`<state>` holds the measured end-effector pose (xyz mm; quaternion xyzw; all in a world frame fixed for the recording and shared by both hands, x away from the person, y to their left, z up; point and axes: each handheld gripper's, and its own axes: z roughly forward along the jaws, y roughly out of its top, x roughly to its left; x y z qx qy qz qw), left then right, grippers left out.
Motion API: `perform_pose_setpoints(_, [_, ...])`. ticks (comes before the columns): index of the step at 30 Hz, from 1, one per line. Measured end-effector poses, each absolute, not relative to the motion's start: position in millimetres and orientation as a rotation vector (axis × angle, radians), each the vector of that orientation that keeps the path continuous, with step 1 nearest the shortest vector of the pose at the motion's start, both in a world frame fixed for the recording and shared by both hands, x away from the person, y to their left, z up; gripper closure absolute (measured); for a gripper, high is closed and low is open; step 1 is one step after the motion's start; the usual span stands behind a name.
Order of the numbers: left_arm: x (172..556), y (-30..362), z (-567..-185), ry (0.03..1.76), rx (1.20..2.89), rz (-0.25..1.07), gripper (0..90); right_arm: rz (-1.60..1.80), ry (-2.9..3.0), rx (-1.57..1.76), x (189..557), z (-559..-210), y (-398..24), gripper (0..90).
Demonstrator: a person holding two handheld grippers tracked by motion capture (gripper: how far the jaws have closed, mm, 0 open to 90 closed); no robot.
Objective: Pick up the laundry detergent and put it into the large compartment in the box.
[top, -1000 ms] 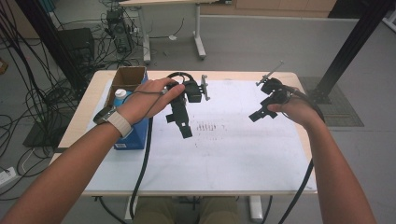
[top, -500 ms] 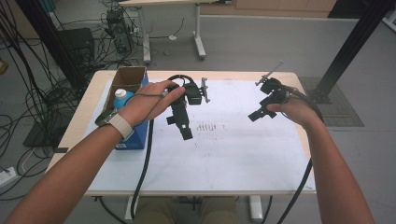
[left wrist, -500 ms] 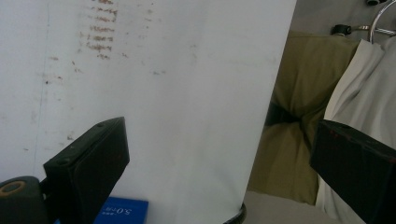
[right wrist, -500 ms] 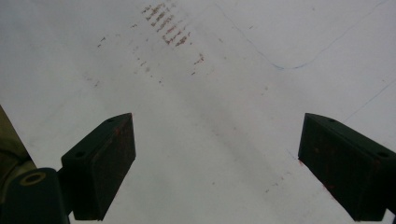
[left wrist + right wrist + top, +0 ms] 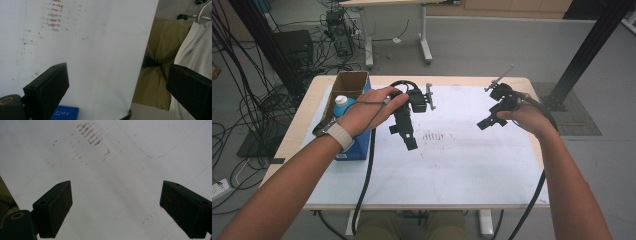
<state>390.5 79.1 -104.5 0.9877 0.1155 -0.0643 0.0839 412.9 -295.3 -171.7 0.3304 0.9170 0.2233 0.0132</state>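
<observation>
A white sheet (image 5: 462, 150) covers most of the wooden table, with a patch of brown marks (image 5: 434, 135) near its middle. My left gripper (image 5: 408, 139) hovers above the sheet just left of those marks, its jaws pointing toward the near edge. In the left gripper view its jaws stand wide apart with nothing between them (image 5: 117, 85). My right gripper (image 5: 486, 122) is held above the sheet's right part, jaws pointing left and down. Its own view shows the jaws spread wide over the bare sheet (image 5: 116, 207), and the brown marks (image 5: 90, 133) lie farther ahead.
An open cardboard box (image 5: 347, 87) stands at the table's far left. A blue box (image 5: 357, 145) with a blue-capped white bottle (image 5: 343, 103) sits beside it. Cables hang off the near edge. The person's lap (image 5: 155, 62) lies beyond the sheet's edge.
Both grippers have stayed almost in place over the last second; the left hand has shifted very slightly.
</observation>
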Motion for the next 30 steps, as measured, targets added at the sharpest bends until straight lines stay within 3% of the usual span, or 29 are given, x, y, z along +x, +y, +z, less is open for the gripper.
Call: perform_pose_setpoints(30, [391.7,78.2,-108.7,0.347,2.947,-0.207,5.3,0.703,2.854,1.031,410.8,-173.6,-297.9,10.9])
